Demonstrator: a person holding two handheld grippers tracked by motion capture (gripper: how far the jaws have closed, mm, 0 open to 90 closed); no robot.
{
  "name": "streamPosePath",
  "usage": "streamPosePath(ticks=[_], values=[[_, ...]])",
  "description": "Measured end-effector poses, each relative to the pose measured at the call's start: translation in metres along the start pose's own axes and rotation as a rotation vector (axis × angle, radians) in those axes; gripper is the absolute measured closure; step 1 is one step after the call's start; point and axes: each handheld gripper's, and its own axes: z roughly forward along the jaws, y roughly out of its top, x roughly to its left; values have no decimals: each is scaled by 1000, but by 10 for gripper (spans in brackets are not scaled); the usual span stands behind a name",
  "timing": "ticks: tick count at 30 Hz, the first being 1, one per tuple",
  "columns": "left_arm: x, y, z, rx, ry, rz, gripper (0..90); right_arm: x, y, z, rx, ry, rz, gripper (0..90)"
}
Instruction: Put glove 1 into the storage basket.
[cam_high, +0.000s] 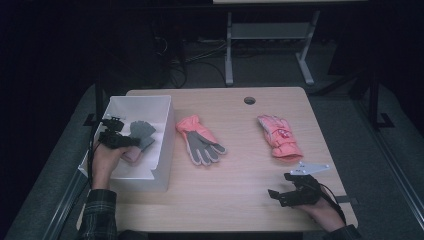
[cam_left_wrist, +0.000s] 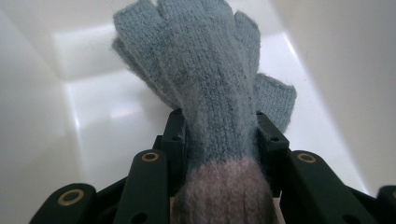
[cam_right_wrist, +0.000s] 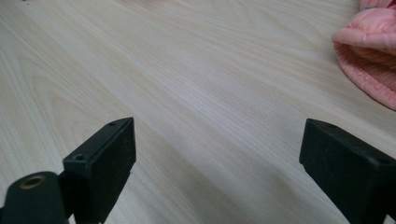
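The grey knit glove (cam_left_wrist: 205, 84) hangs inside the white bin (cam_high: 162, 107) at the table's left edge, pinched at its pinkish cuff by the left gripper (cam_high: 131, 142), whose jaws press in on the wrist from both sides. Its long axis runs straight out from the jaws: cuff at the pads, knitted fingers pointing away toward the bin's far wall, the thumb flopping off to one side. In the left gripper view the bin's white floor and walls show all around the glove, so it sits within the bin's walls, though I cannot tell whether its fingertips touch the floor yet. The coming move, as I judge it, is a release, and it turns on the glove lying fully inside the rim. Out on the wooden table (cam_high: 240, 200) two more gloves wait: a pink-and-grey glove (cam_high: 200, 141) just beside the bin, and a pink padded glove (cam_high: 278, 136) farther right. The right gripper (cam_high: 280, 192) rests near the table's front right, jaws spread wide with nothing between them, and is the nearer one to the pink padded glove.
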Motion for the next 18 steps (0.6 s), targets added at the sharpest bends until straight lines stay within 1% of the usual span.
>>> streamPosePath(ticks=[1,4,5,7,9,11,13,14,18], values=[[0,0,2,11,-3,-5,631,0,0,-1,-1,1,-1,104],[0,-1,7,47,17,6,625,0,0,-1,2,0,0,104],[0,-2,10,57,15,10,617,0,0,0,2,0,2,104],[0,-3,14,77,17,8,596,-1,-1,0,3,0,-4,104],[0,-3,17,93,11,5,548,-1,-1,-1,4,0,0,104],[-1,-3,19,94,5,1,485,0,-1,-2,3,-2,3,104],[-3,-3,20,97,11,3,393,0,-1,-3,1,-3,-1,104],[-4,-3,19,90,21,4,367,0,-1,-3,-1,-2,0,104],[-7,-1,10,56,24,-6,284,0,-1,-3,-2,0,-1,104]])
